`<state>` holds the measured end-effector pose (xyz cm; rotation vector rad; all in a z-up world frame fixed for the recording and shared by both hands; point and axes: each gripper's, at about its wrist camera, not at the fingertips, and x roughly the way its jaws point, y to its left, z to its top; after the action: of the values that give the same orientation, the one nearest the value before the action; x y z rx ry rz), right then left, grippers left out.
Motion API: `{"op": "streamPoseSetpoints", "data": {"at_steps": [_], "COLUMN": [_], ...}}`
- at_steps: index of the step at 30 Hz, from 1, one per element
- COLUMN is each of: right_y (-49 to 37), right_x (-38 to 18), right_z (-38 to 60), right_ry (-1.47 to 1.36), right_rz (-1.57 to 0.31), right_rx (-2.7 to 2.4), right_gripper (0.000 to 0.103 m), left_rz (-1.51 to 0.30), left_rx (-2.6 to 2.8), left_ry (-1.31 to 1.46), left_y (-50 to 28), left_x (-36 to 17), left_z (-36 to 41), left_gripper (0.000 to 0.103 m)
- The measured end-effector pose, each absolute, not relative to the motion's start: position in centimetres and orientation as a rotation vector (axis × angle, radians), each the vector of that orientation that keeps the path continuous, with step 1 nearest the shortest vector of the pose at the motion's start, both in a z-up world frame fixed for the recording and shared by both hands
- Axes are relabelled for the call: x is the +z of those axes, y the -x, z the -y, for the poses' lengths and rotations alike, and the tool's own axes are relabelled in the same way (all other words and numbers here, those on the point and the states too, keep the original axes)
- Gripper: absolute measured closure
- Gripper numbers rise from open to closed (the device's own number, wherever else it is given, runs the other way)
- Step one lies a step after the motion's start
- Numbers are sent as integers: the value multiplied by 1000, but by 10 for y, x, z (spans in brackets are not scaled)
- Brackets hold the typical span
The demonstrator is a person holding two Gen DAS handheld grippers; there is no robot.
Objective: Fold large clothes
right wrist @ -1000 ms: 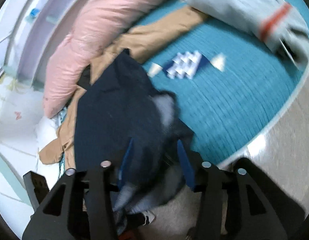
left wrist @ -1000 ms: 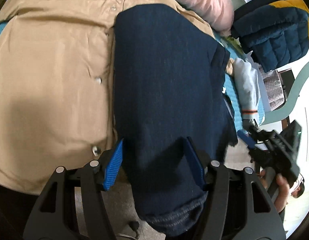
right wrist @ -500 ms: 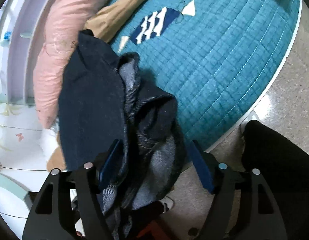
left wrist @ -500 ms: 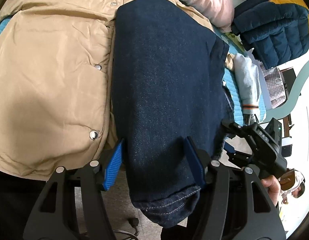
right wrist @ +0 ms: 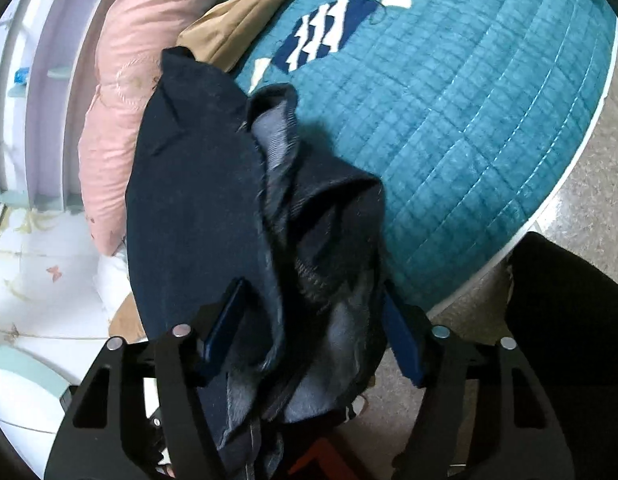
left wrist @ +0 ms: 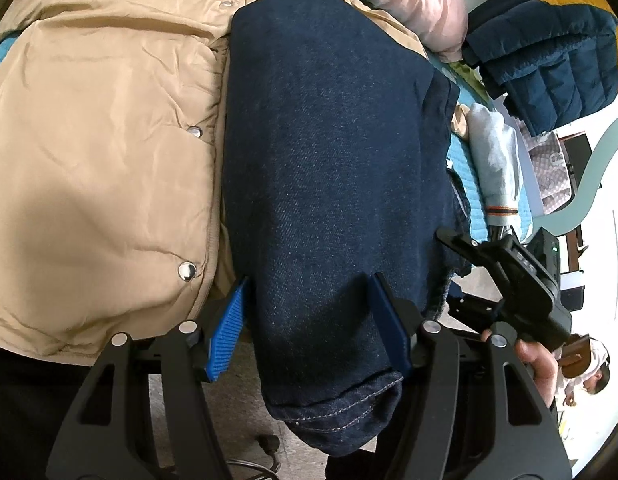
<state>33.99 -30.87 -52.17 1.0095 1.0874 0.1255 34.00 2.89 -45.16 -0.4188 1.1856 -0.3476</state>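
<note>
Writing: no brand or readable text shows on any garment.
Jeans (left wrist: 333, 184): dark denim, centre of the left wrist view, lying over the tan jacket (left wrist: 101, 152); hem hangs off the lower edge.
Left gripper (left wrist: 309, 332): jaws spread wide, denim between them, nothing pinched.
Right gripper (right wrist: 309, 332): jaws apart around bunched denim (right wrist: 309, 240); grip cannot be told.
Bedspread (right wrist: 469, 100): teal quilt, upper right.
Change: right view has steadied; the jeans sit lower between the left pads than a second ago.

Each claw (left wrist: 311, 328) is black (silver screws at the joints) with ribbed blue pads (left wrist: 225, 334).
</note>
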Motion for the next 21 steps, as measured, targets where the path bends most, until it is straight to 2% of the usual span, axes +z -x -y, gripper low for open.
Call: {"op": "streamPoseSetpoints", "data": {"at_steps": [3,4,5,9,13,16,19,21], "right_y": [-343,-342,-340,-334,-328,-319,-313,-308], "right_x": [-528,-526,-523,-504,-480,-465,-449,-444], "right_z": [309,309,308,307,301,303,312,323], "right_ry": [-1011,-1006,-988,-939,-867,-876,-861,-819], "right_rz": [-1090,-1081,-1068,-1046,-1012,-957,-928,-941], "right_rx": [139,139,157,170,200,248,292,301], "right_gripper": [41,47,65,79,84,89,90,90], "left_rz": [-1189,-1192,-1200,-1226,-1228,-1209,-1184,-1171], "left_rx": [-351,-351,-352,-369,-420,-431,-438,-442], "left_ry": [418,419,419,434,452,464,456,468], "left_y": [-341,-341,-342,-345,-347,-351,-364,-376], "left_x": [-452,-452,-452,-447,-432,-420,-405,-395], "left_z": [-29,-29,-28,-32,-38,-44,-50,-54], "left_gripper": [42,40,40,40,33,32,31,27]}}
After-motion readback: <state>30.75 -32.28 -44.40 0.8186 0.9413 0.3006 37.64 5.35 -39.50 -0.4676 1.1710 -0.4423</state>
